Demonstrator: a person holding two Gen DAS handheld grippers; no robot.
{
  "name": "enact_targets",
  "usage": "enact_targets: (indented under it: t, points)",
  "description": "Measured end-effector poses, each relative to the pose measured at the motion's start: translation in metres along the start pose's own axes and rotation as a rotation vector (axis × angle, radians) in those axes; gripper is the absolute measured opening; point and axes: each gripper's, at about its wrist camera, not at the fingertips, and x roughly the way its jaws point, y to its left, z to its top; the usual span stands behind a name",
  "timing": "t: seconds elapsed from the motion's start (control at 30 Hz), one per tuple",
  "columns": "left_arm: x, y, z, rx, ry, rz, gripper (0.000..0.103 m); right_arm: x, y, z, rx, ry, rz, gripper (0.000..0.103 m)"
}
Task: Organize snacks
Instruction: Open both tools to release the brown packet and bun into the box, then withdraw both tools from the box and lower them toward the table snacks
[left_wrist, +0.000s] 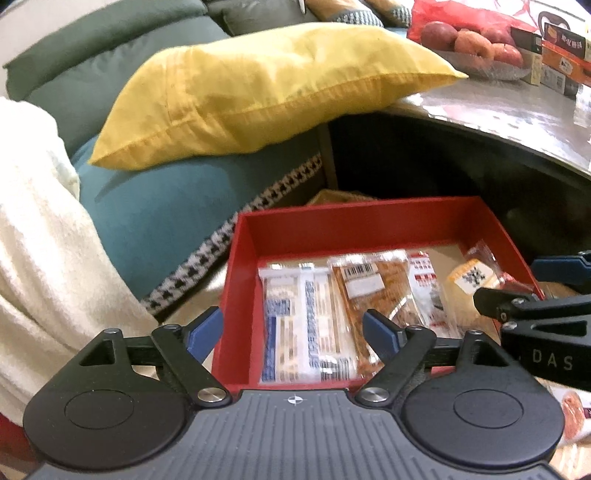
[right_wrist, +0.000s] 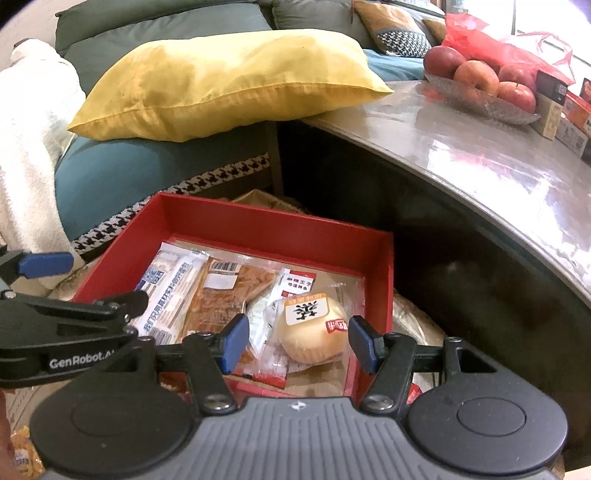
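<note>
A red box (left_wrist: 242, 295) (right_wrist: 280, 225) sits low in front of a sofa and holds several wrapped snacks. A white-and-blue packet (left_wrist: 295, 314) (right_wrist: 166, 295) lies at the left, with a brown snack packet (left_wrist: 369, 288) (right_wrist: 221, 299) beside it. At the right lies a round bun in clear wrap (left_wrist: 471, 277) (right_wrist: 314, 328). My left gripper (left_wrist: 291, 332) (right_wrist: 86, 284) hangs open over the box's left side, above the white-and-blue packet. My right gripper (right_wrist: 299, 343) (left_wrist: 524, 284) stands open just above the bun, and its pads do not press on it.
A yellow pillow (left_wrist: 258, 85) (right_wrist: 221, 77) rests on a teal cushion (left_wrist: 166, 214) behind the box. A white blanket (left_wrist: 44, 240) lies at the left. The grey table (right_wrist: 480, 147) at the right carries a bowl of apples (right_wrist: 480, 85) and cartons (left_wrist: 561, 55). More packets (left_wrist: 572, 406) lie outside the box.
</note>
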Motion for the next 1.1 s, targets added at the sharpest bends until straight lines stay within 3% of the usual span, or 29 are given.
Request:
enact_targets:
  t: [0.37,1.1]
  points:
    - [-0.009,-0.002,-0.013,0.006,0.05,-0.046,0.088,-0.007,0.003,-0.011,0.001,0.019,0.012,0.056]
    - [-0.03,0.015,-0.041,-0.013,0.084,-0.059,0.088,-0.025,0.018,-0.042,0.003,0.064,0.048,0.056]
